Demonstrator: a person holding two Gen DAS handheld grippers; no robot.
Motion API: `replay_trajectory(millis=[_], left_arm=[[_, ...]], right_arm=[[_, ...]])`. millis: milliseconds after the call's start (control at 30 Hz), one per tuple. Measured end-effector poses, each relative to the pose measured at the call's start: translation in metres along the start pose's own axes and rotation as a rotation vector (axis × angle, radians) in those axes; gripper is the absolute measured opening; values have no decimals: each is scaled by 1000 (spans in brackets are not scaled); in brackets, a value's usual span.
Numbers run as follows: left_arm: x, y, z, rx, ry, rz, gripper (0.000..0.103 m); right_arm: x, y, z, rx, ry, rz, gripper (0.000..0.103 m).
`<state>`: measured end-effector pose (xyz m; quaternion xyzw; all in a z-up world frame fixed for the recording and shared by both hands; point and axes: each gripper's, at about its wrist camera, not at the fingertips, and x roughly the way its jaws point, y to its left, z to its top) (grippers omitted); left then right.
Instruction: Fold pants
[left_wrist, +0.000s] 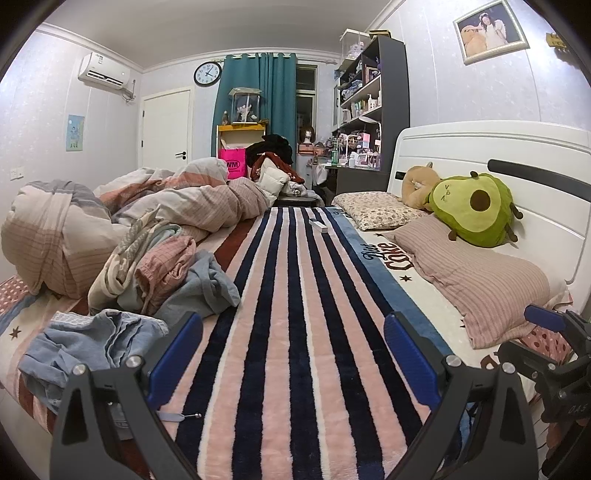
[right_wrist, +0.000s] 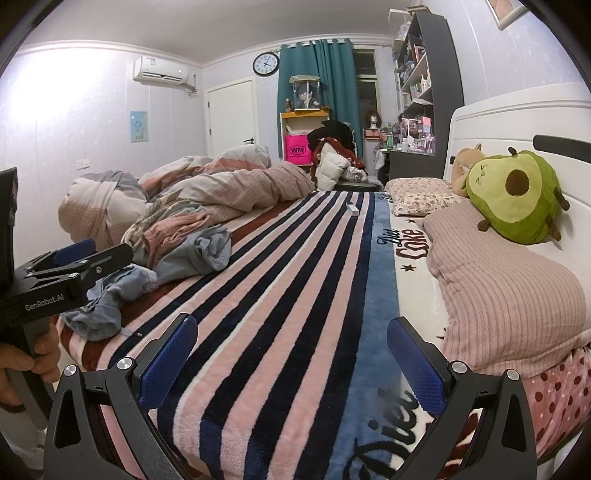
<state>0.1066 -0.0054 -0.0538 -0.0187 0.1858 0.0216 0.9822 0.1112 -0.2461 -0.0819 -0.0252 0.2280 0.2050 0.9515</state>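
Observation:
Crumpled light-blue pants (left_wrist: 88, 343) lie at the bed's near left edge, with a zipper pull showing; they also show in the right wrist view (right_wrist: 107, 295). My left gripper (left_wrist: 293, 354) is open and empty, just right of the pants above the striped blanket (left_wrist: 295, 295). It shows from the side in the right wrist view (right_wrist: 74, 254), over the pants. My right gripper (right_wrist: 291, 354) is open and empty over the blanket's (right_wrist: 295, 280) near edge, further right. It appears at the left wrist view's right edge (left_wrist: 546, 321).
A heap of other clothes (left_wrist: 162, 266) and a bunched duvet (left_wrist: 110, 210) fill the bed's left. Pillows (left_wrist: 476, 280) and an avocado plush (left_wrist: 476, 210) lie by the headboard at right. A small white box (left_wrist: 319, 225) sits far on the blanket.

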Motion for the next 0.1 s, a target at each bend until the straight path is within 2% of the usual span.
replay_trajectory(millis=[100], left_arm=[[1,-1,0,2,4,2,97]], right_arm=[[0,0,0,-1,1,-2,102]])
